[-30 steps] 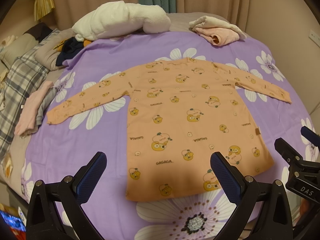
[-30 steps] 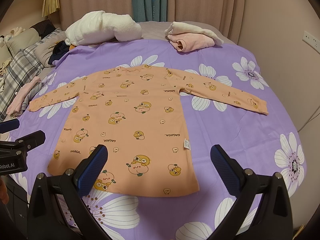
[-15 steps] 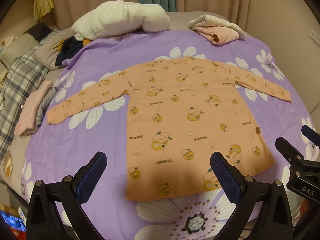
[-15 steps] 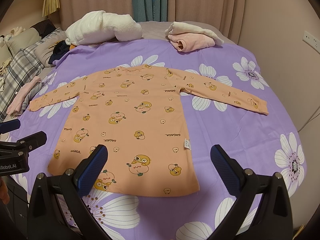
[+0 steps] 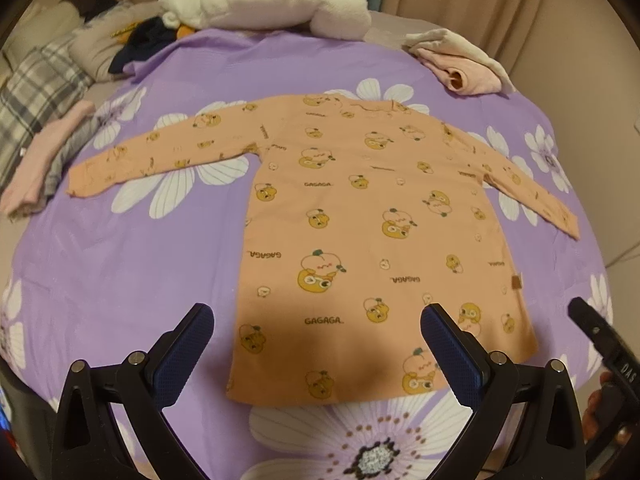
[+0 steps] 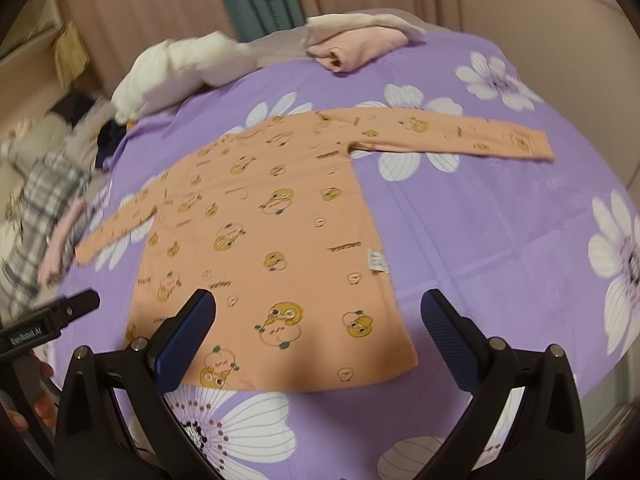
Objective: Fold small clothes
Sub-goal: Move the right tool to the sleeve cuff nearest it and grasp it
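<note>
A small orange long-sleeved shirt (image 5: 360,220) with yellow cartoon prints lies flat on the purple flowered bedspread (image 5: 120,272), both sleeves spread out, hem toward me. My left gripper (image 5: 316,344) hovers open above the hem's left part, holding nothing. The right gripper (image 6: 316,340) hangs open over the hem's right part of the same shirt (image 6: 272,232), also empty. The left gripper's body (image 6: 48,320) shows at the left edge of the right wrist view, and the right gripper's body (image 5: 604,344) at the right edge of the left wrist view.
A white fluffy blanket (image 5: 264,0) and a pink-and-cream pile of clothes (image 5: 460,60) lie at the far end of the bed. Plaid bedding (image 5: 32,96) and folded pink and grey clothes (image 5: 44,160) lie on the left. Curtains (image 6: 256,0) hang behind.
Both grippers have moved closer to the shirt's hem. The right wrist view has tilted and swung, so the shirt now lies at a slant. The shirt itself has not moved.
</note>
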The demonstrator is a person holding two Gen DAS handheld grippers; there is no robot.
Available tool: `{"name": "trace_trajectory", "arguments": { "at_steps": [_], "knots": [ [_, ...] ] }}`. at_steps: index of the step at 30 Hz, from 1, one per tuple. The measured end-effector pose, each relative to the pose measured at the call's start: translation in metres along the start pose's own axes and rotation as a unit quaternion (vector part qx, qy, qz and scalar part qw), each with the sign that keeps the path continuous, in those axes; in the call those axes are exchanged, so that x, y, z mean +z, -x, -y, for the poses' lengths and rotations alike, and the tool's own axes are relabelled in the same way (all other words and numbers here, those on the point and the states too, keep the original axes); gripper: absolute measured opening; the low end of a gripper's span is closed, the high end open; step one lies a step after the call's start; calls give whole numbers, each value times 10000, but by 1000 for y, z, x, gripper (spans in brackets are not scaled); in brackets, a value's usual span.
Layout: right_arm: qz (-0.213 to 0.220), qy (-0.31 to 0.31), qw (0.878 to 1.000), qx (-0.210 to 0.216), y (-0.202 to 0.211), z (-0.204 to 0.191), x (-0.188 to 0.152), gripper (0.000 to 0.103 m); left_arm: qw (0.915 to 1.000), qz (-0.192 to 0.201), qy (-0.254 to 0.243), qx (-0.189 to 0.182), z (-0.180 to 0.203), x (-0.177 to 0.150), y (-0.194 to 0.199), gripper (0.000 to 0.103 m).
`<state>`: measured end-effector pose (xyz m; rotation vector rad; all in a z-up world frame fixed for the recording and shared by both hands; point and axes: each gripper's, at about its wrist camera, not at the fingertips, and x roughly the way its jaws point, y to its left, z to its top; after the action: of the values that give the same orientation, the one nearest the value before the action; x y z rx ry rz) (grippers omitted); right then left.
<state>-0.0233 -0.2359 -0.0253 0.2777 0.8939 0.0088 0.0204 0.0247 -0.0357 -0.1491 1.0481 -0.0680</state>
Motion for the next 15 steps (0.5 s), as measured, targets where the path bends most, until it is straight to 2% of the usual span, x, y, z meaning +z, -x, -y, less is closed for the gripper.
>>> {"name": "trace_trajectory", "arguments": {
  "at_steps": [5,7,9,15],
  "knots": [
    [241,-917,9944,460,-9,49,16,103,9974,50,345,-628,-11,15,-13,102],
    [347,-1295,9896,524,-17,73,22,103,9935,49,599,-970,-19,23,-22,102],
    [412,-1612,9843,592,-26,95,27,103,9898,-30,851,-1139,-25,29,-31,102],
    [449,-2632,9609,731,-69,169,51,101,9881,-189,1108,-1050,-34,47,-52,102]
  ]
}}
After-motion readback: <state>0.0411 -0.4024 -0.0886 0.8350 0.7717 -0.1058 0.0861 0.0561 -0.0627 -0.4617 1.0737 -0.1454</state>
